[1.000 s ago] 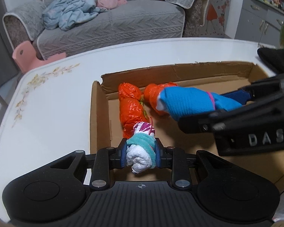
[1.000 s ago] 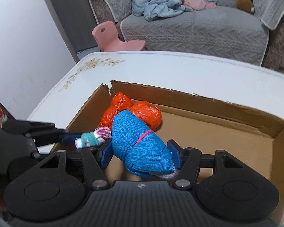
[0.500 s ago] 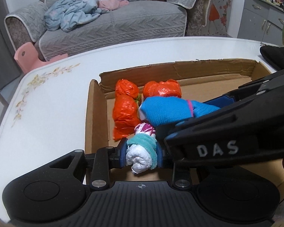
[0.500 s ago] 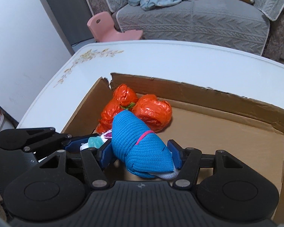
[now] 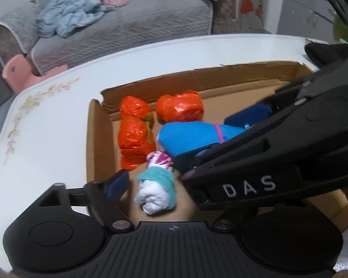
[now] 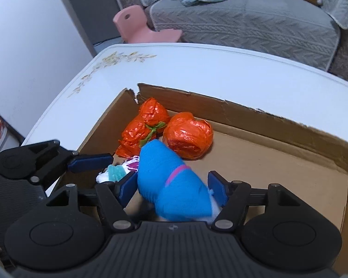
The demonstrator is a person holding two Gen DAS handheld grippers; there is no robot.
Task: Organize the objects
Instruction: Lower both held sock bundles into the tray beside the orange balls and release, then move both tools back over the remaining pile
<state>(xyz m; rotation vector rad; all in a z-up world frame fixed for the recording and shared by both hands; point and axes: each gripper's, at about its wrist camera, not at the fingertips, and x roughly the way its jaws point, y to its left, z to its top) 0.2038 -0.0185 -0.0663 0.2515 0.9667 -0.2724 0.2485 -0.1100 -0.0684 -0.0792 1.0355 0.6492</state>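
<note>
- The left gripper [image 5: 154, 186] is standing with jaws apart, the white-and-teal sock roll [image 5: 156, 193] lying loose between them inside the cardboard box [image 5: 97, 139].
- The right gripper [image 6: 174, 186] is gaping around the blue sock bundle [image 6: 174, 185], which is sitting just beside the orange bags [image 6: 188, 137] in the box.

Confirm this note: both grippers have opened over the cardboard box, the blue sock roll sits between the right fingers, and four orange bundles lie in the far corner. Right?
Not quite: there are three orange bundles, not four; the right wrist view shows two tied together plus one separate. The rest holds: the left gripper and right gripper are open over the cardboard box, with the blue sock roll between the right fingers.
</note>
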